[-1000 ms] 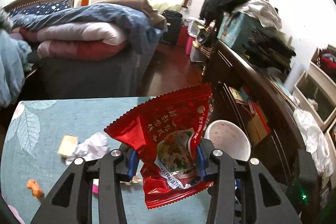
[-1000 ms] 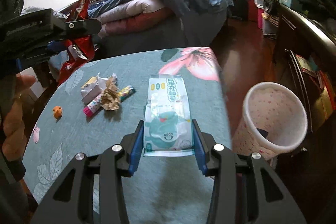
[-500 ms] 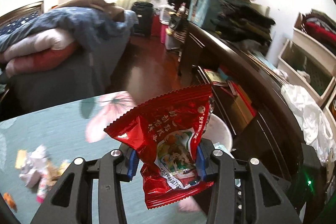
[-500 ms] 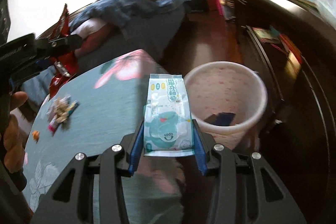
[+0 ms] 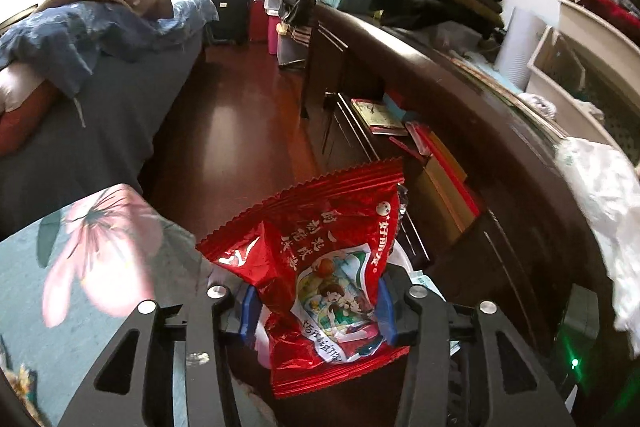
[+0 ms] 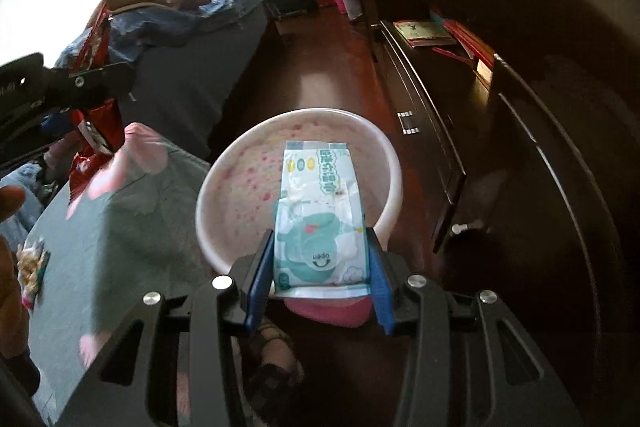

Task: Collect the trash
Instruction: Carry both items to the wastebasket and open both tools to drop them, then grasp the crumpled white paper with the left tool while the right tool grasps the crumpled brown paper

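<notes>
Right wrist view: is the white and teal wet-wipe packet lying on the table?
No. The white and teal wet-wipe packet is clamped between the right gripper pads, held above the open pink-speckled white plastic bin.

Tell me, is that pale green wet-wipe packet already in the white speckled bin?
Not yet. The pale green wet-wipe packet is clamped between the right gripper pads, held above the white speckled bin mouth.
</notes>
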The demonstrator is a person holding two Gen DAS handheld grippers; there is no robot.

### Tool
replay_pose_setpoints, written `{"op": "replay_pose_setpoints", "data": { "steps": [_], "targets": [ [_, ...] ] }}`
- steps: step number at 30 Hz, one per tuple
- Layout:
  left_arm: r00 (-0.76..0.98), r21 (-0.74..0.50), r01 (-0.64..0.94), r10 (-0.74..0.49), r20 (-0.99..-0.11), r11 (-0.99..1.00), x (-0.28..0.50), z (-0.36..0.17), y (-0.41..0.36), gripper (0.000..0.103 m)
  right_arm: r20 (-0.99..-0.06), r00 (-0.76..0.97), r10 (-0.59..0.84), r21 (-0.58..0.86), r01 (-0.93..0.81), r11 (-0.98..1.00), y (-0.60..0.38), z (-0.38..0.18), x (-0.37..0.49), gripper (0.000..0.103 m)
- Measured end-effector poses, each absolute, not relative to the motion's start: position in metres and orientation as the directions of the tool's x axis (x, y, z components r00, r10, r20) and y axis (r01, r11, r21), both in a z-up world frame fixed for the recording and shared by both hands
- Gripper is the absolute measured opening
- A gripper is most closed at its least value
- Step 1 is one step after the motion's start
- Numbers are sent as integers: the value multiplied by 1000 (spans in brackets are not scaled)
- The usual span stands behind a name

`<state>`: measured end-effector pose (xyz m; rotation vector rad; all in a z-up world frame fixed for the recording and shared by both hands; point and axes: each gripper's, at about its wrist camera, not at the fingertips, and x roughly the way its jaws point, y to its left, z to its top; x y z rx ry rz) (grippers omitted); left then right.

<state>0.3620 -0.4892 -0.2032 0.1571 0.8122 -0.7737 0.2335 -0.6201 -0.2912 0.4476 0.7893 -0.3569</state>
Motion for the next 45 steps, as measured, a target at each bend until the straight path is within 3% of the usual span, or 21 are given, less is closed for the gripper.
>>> {"op": "replay_pose_setpoints", "data": {
  "steps": [7,17,23,33,45],
  "targets": [
    [423,-218,637,-571,-704,740,387,-212,-497,74,-733,657,-178,219,475,853,-625,-300,262,53],
    [405,-283,636,-622,-671,718,382,-193,-474,79,-738,646,-194,190,475,859,-609,-300,245,61],
    [448,-260,616,-602,-661,743,360,-179,-435,83,-719,670,-185,195,450,872,-582,-276,224,68],
    [643,-94,469,-412,-646,878,317,-166,-317,98,-677,726,-118,149,293,944,-494,-223,206,85],
    [671,-84,181,-186,-717,980,337,-201,-147,99,-699,715,20,99,69,993,-373,-212,225,86]
  ]
}}
